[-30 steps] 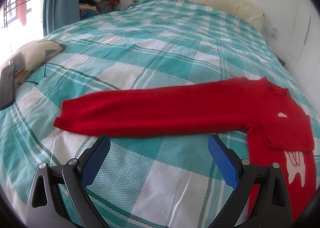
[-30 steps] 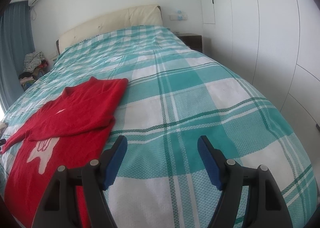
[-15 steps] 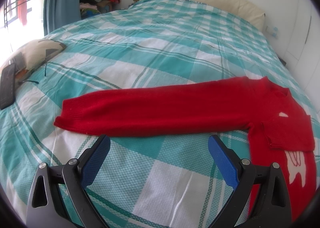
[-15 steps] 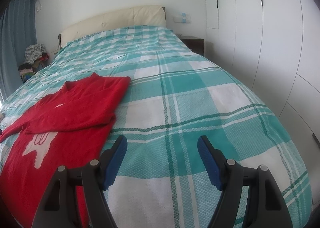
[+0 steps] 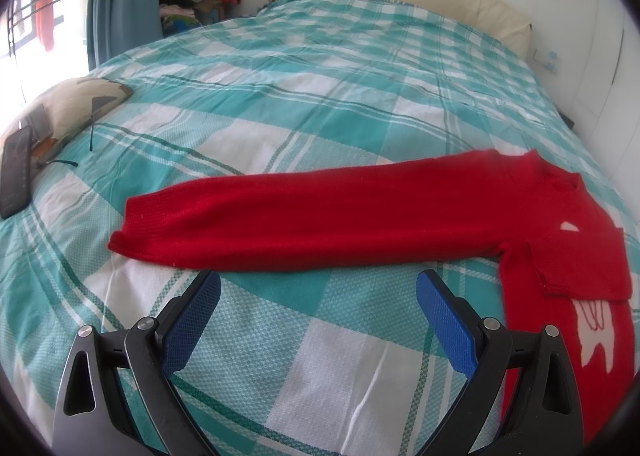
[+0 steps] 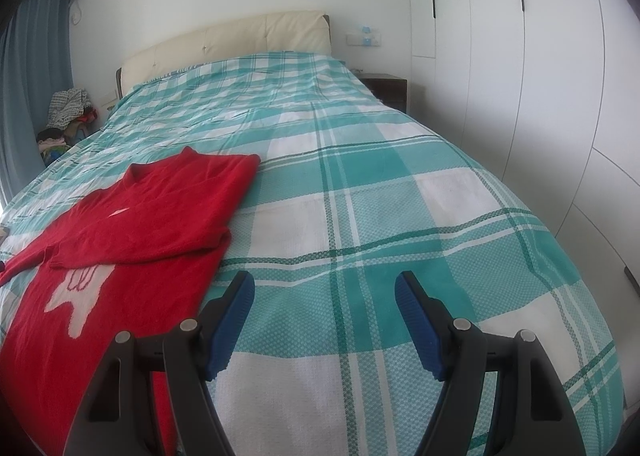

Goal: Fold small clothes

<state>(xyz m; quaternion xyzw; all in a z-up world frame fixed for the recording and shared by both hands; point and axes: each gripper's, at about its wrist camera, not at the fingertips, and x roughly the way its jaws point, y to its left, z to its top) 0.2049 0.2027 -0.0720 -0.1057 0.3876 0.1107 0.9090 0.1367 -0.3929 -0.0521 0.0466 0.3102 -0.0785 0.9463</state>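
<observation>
Nearest, the left gripper (image 5: 318, 296) hangs over the bedspread (image 5: 320, 95) with its blue fingers (image 5: 192, 320) spread wide and nothing between them, just short of a red sweater (image 5: 340, 211). Likewise the right gripper (image 6: 324, 298) is held apart and empty over bare checked cloth, the sweater (image 6: 120, 240) lying to its left. One sleeve stretches flat across the bed; the other is folded over the chest. Farther back are a cream headboard (image 6: 224, 39) and white wardrobe doors (image 6: 520, 55).
</observation>
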